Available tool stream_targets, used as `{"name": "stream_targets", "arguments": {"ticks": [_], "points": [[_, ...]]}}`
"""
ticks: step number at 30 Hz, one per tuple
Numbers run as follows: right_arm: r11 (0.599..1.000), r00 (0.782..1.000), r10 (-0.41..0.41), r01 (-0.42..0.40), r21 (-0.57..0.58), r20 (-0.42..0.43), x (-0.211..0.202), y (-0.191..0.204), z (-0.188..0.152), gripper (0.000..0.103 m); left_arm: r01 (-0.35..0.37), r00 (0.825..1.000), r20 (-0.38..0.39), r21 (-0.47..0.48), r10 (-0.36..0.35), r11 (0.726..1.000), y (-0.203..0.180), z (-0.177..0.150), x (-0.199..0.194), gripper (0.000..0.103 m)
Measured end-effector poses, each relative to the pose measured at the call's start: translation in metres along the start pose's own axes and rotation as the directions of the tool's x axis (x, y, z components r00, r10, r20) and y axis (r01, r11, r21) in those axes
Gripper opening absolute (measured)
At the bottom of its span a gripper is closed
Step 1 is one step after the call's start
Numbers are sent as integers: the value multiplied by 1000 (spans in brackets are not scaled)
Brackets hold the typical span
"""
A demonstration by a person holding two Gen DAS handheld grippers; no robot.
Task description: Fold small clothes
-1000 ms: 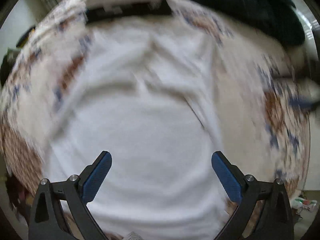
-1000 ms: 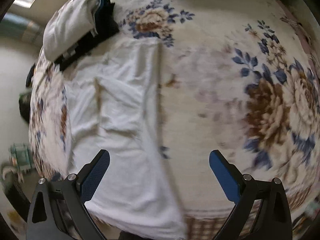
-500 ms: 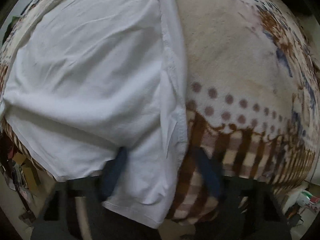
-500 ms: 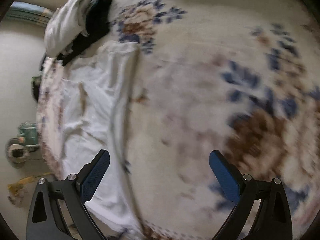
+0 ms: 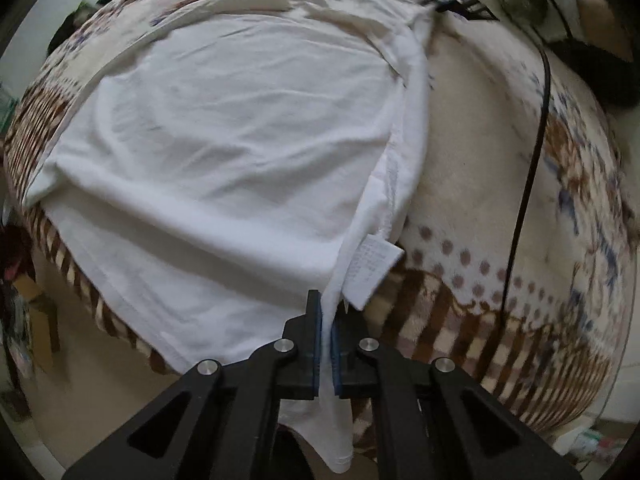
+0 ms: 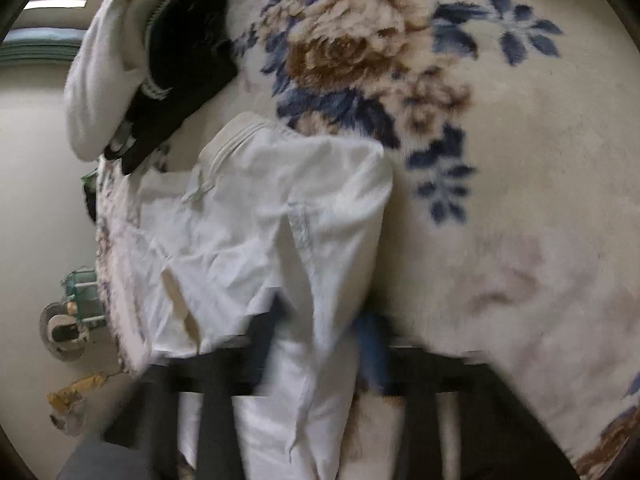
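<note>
The shirt (image 5: 224, 152) lies flat on the blanket (image 5: 488, 168), its long axis running from the near bed edge, where the hem hangs over, up to the collar at the far side. It is thin white cotton, softly creased, with one side folded in along a long straight ridge. A care label (image 5: 370, 270), a small printed rectangle, sticks out of the seam near the hem.

My left gripper (image 5: 326, 334) is pressed together on that folded edge close to the hem; the white cloth runs straight down between the blue ribbed pads and hangs below them. My right gripper (image 6: 316, 344) has just been closing. It is smeared by blur, but the cloth bunches between its dark fingers (image 6: 262, 340) and I read it as pinching the shirt near the shoulder end.

The blanket is plush fleece, cream, with brown and blue flowers and a brown striped border with dots.

The left view shows the whole body of the shirt, the label, the striped border and a thin black cable (image 5: 528, 168) lying across the blanket. The right view shows the ribbed collar (image 6: 240, 136) and, beyond it, a pile (image 6: 152, 60) of white and dark clothes at the bed's edge, plus the big flower (image 6: 360, 48) beside the shirt.
</note>
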State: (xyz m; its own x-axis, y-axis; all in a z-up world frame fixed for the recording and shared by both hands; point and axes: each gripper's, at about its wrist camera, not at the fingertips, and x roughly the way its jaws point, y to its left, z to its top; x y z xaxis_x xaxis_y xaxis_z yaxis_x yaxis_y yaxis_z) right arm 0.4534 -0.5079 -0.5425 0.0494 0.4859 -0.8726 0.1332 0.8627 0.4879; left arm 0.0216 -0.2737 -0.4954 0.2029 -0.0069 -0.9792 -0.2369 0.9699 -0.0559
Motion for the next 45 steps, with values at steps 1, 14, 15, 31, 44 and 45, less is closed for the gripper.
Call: {"name": "stream_targets", "arguments": {"ticks": [1,14,15,31,44,45], "points": [[1000,1000,-6,6,-16,19,-4,6,0,7,8,1000,11,-20,-8,1000,7,3,-9,2],[989,996,-33,44,-141,78,-69,128,2,4,1,988,152,-214,32,977,106,55,-83,2],[986,996,-44,56,-160,79,-65,147,3,4,-2,987,154,-234,39,972,117,57,-81,2],[895,934,-332,357,-268,133,103,340,32,4,44,998,63,-348,-24,936,312,132,6,2],[904,962,-262,274,-328,79,73,351,-38,67,225,970,39,-518,-240,825,413,86,-1,39],[895,957,-276,288,-340,84,63,347,-55,67,240,966,44,-503,-253,830,414,87,-5,40]]}}
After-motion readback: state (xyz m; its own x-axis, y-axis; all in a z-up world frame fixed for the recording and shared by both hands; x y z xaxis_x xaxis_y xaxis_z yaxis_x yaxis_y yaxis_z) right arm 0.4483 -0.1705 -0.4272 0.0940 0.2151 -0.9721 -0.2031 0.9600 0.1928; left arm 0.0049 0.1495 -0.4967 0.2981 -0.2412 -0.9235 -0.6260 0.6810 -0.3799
